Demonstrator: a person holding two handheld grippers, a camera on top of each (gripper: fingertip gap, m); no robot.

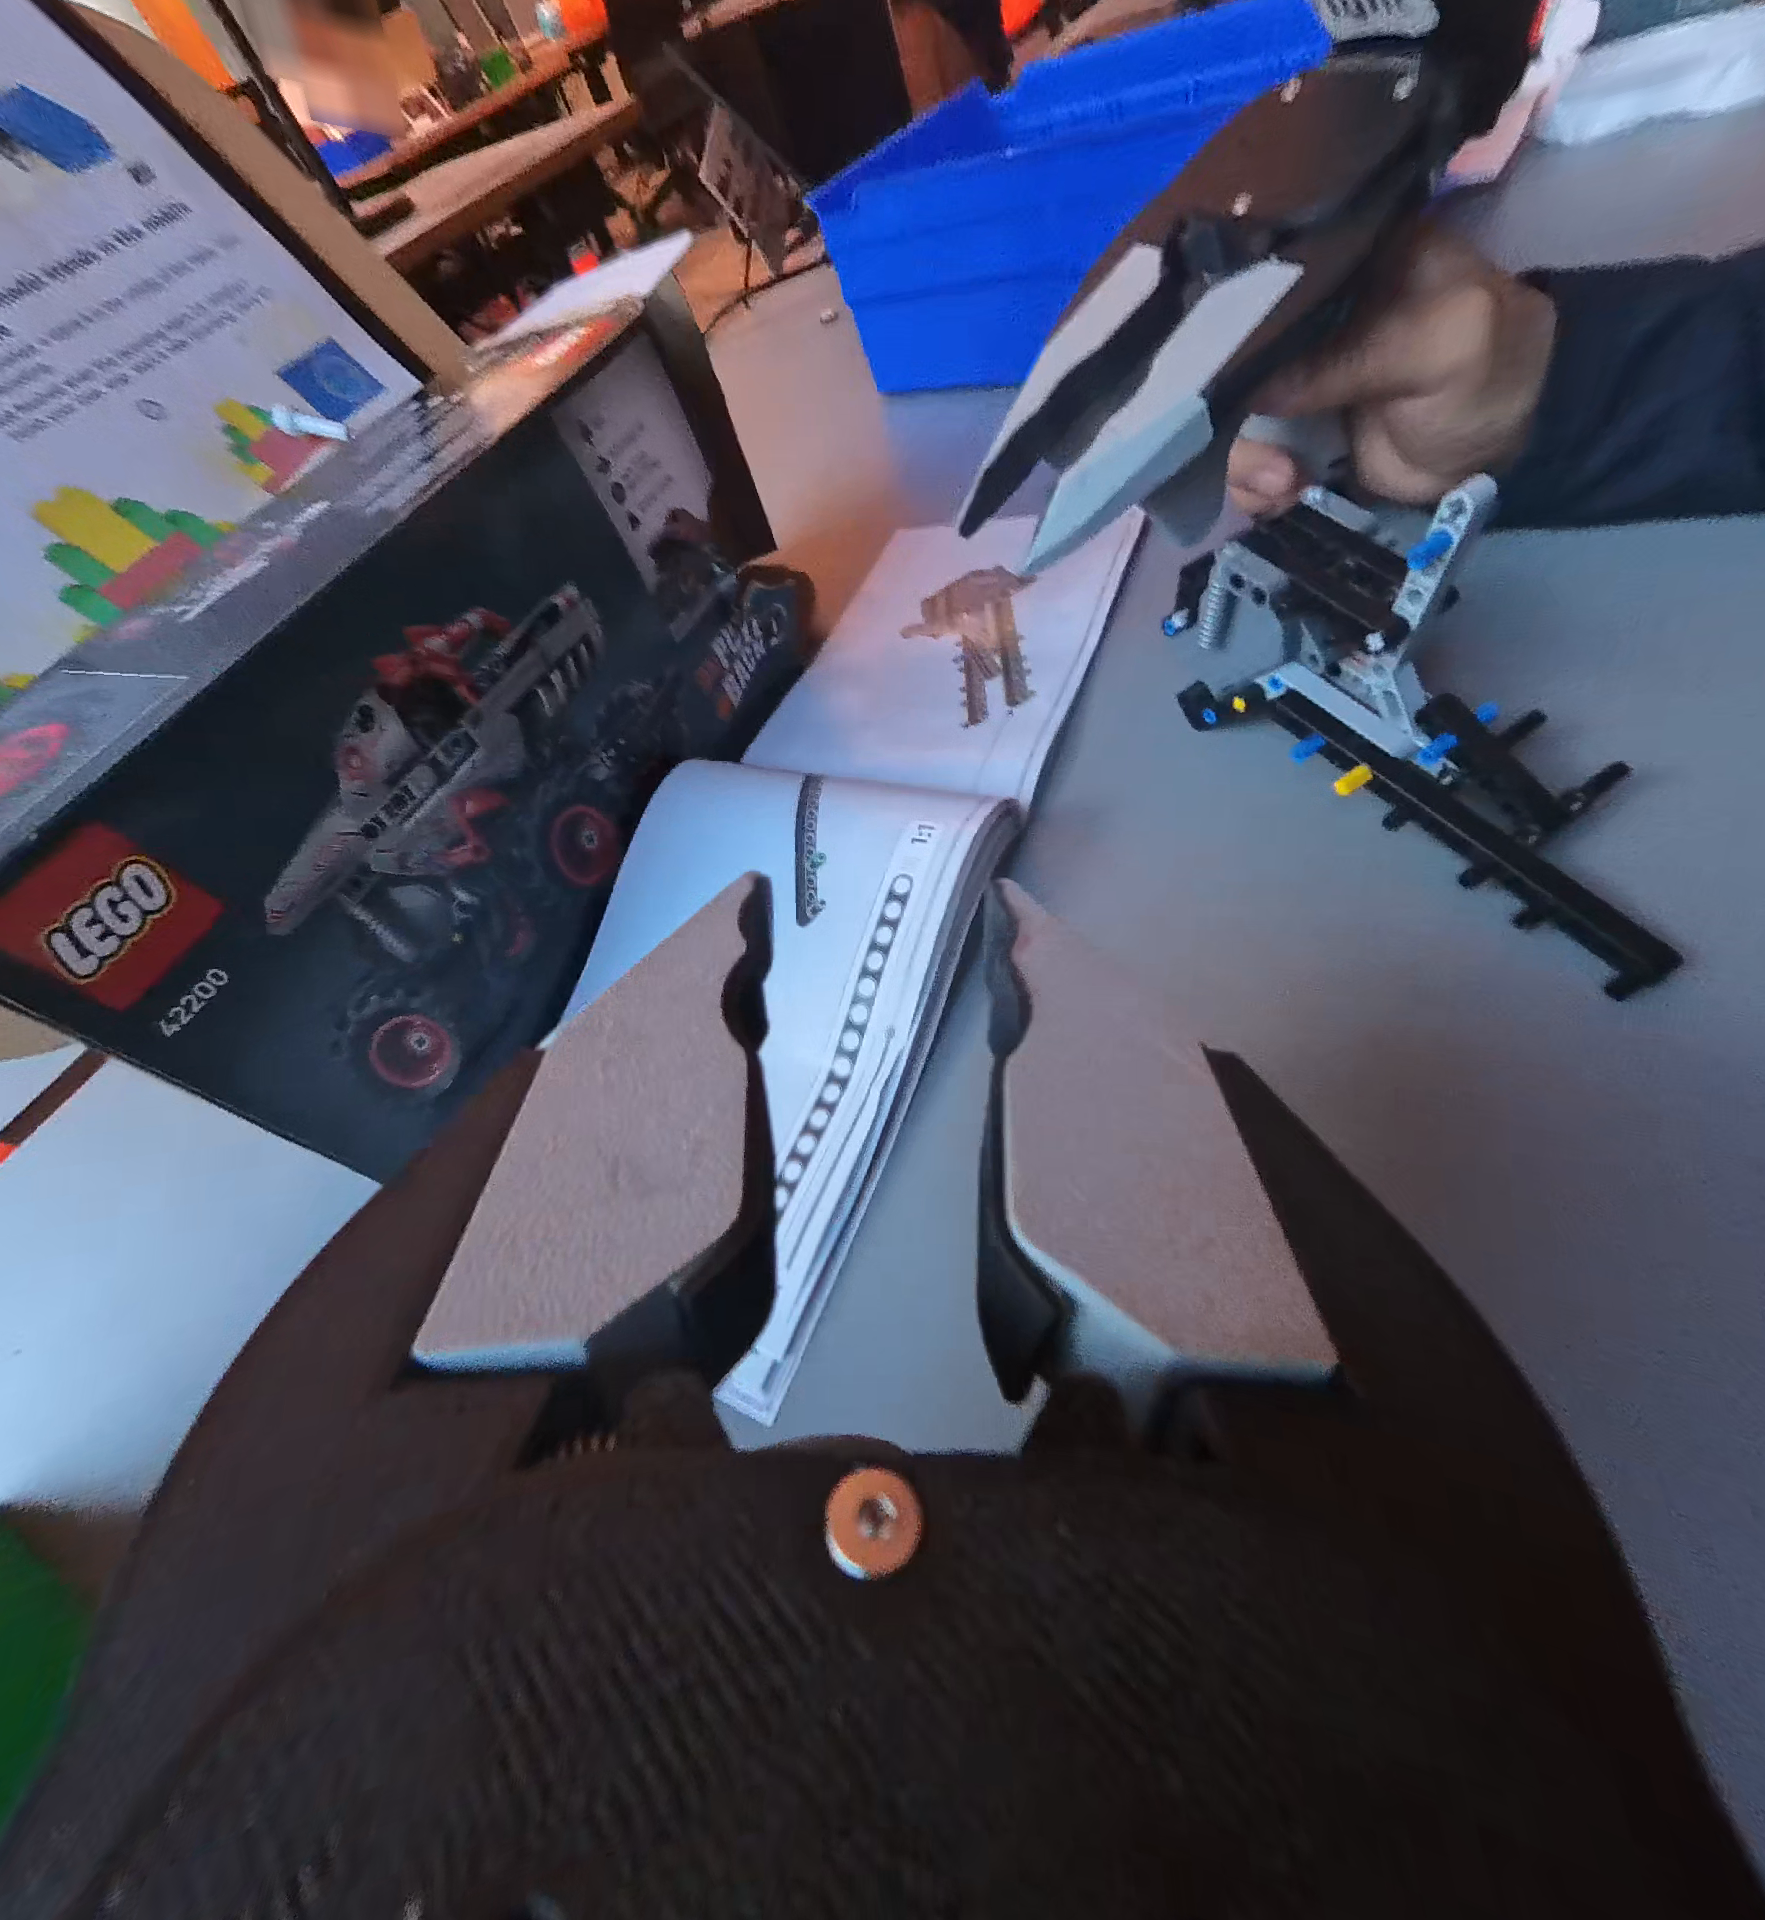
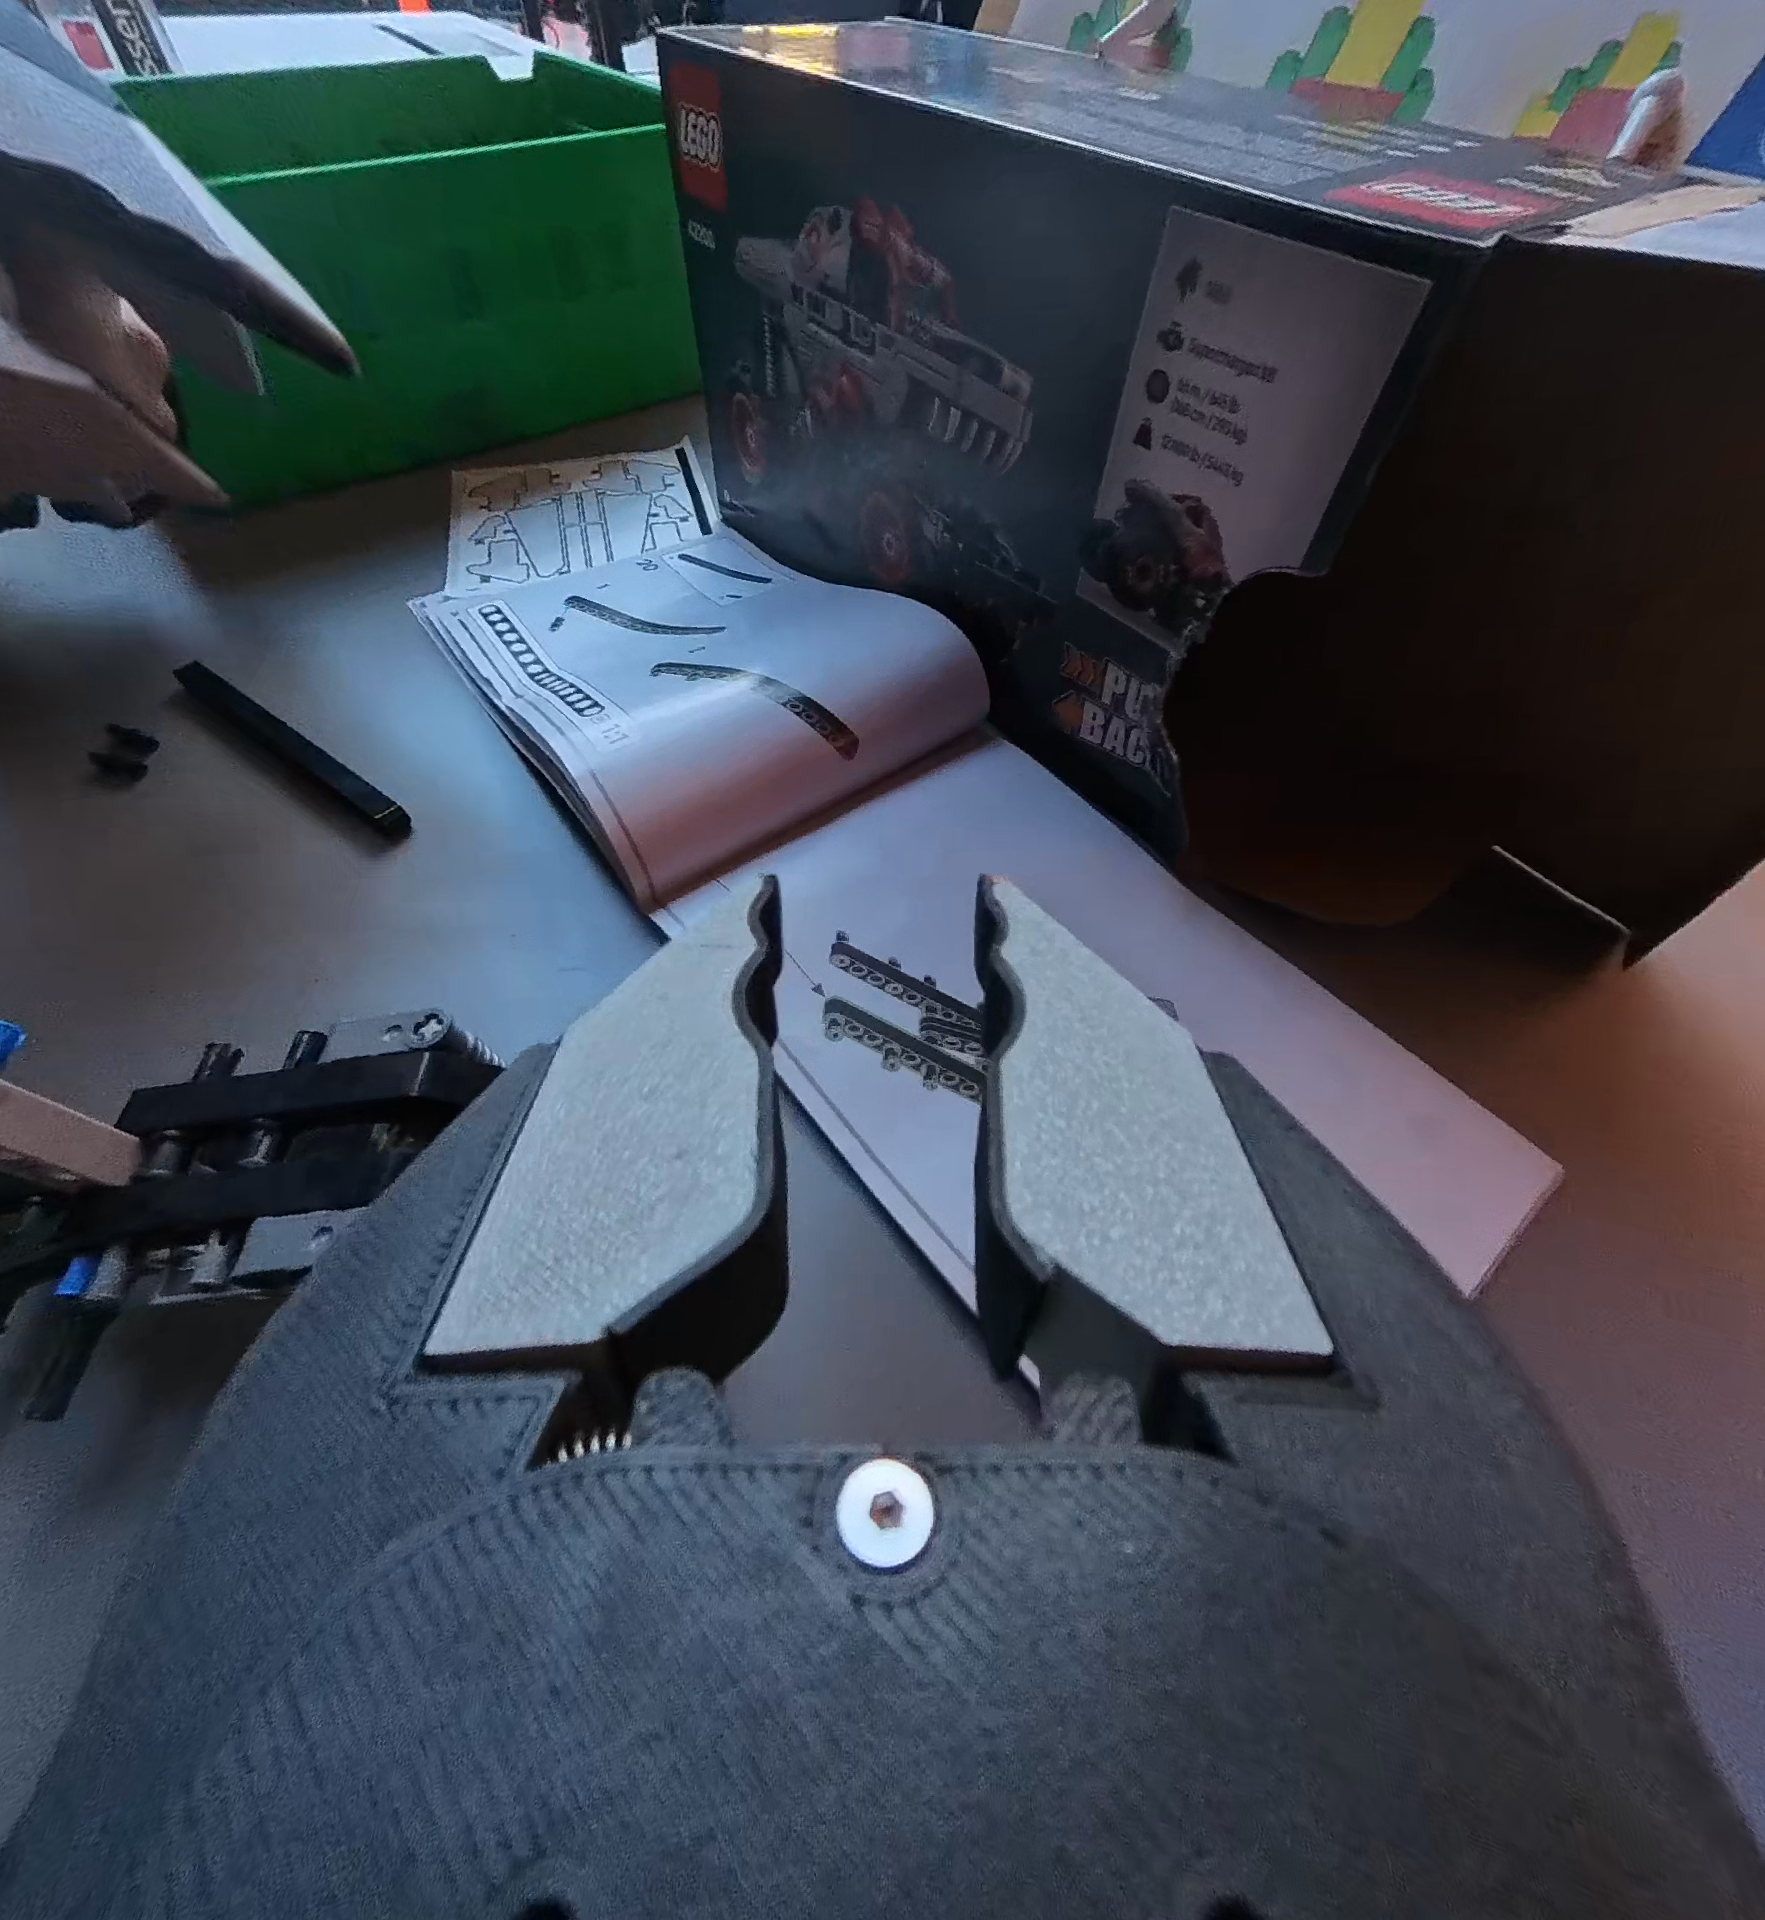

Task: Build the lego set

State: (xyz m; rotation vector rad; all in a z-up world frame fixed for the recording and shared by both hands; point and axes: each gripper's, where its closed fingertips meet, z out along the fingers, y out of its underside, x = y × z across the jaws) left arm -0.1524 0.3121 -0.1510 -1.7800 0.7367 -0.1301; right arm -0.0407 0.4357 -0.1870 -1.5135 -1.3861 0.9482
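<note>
The open instruction booklet (image 1: 888, 665) lies on the grey table in front of the black Lego box (image 1: 338, 779). My left gripper (image 1: 878, 914) is open and empty, above the booklet's near page. My right gripper (image 2: 878, 914) is open and empty over the other page (image 2: 1117, 1039); in the left wrist view it (image 1: 1003, 545) tilts down with its tips close to the paper. The partly built black and grey chassis (image 1: 1377, 665) with blue pins stands right of the booklet, and it also shows in the right wrist view (image 2: 234, 1164). A long black beam (image 2: 296, 748) and small black pins (image 2: 119, 748) lie loose on the table.
A green bin (image 2: 442, 260) stands behind the booklet next to the Lego box (image 2: 1065, 416). A blue bin (image 1: 961, 208) stands at the table's far side. A poster board (image 1: 78, 312) leans behind the box. The left gripper (image 2: 286, 431) shows open at the upper left. Spacing between my two grippers at the tips: around 20 centimeters.
</note>
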